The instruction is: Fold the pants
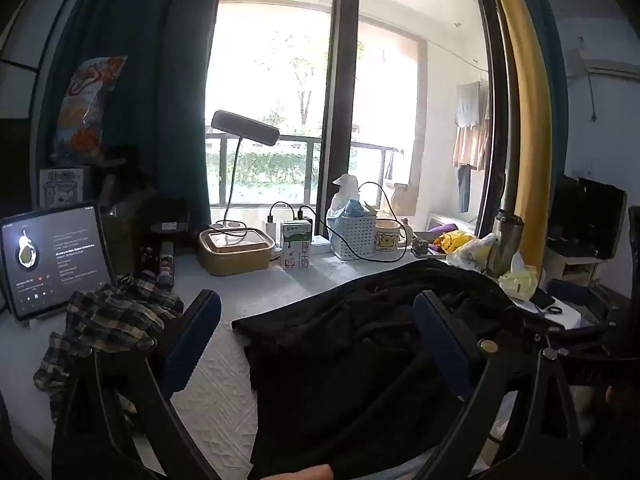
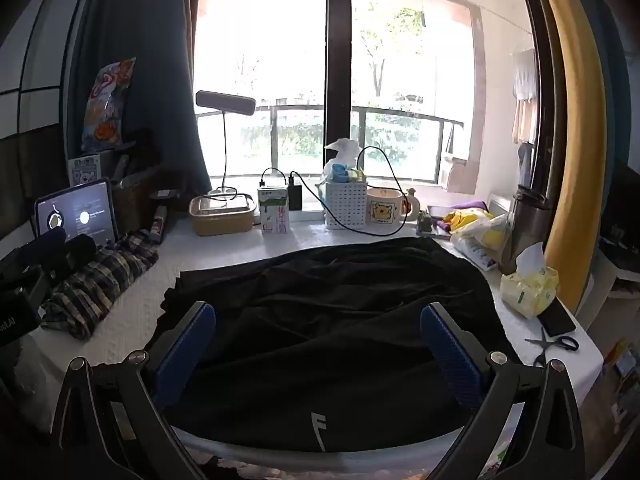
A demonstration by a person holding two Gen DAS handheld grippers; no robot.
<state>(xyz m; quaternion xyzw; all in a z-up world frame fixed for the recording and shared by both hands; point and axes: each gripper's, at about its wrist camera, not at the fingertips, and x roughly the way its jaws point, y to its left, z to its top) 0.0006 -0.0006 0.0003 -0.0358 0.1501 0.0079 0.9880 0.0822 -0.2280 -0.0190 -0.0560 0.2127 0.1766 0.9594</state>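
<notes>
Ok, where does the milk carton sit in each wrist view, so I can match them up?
Left wrist: the milk carton stands mid-frame on the far side of the table, right of the tan lunch box.
Right wrist: the milk carton stands left of centre, between the lunch box and the white basket.
Shared landmark: the bear mug, right of the basket.

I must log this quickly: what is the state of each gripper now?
Left gripper: open, holding nothing, above the black pants.
Right gripper: open, holding nothing, above the pants.
</notes>
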